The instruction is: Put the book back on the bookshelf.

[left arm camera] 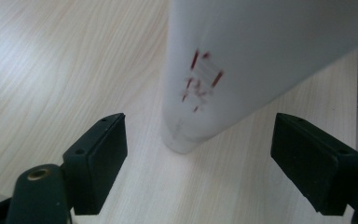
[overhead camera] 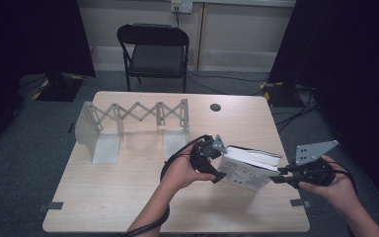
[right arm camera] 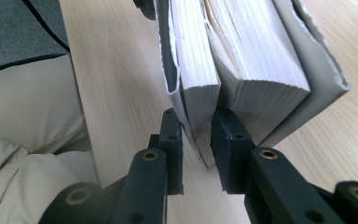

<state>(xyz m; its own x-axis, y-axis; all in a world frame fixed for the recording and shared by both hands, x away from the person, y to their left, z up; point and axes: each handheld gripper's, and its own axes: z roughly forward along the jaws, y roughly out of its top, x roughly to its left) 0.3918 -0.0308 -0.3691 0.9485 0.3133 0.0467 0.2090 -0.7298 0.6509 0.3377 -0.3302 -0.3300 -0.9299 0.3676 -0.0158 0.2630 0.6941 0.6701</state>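
facing folding chair point(overhead camera: 154, 52), pale wood table point(overhead camera: 128, 197)

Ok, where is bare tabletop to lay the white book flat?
Bare light wooden table lies along the near edge left of the forearm, and between the white accordion book rack and the left gripper. It is crowded at right, where the right gripper clamps the white paperback book.

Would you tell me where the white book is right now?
In the high view the white book stands on the table's right half between the left gripper and right gripper, which clamps part of it.
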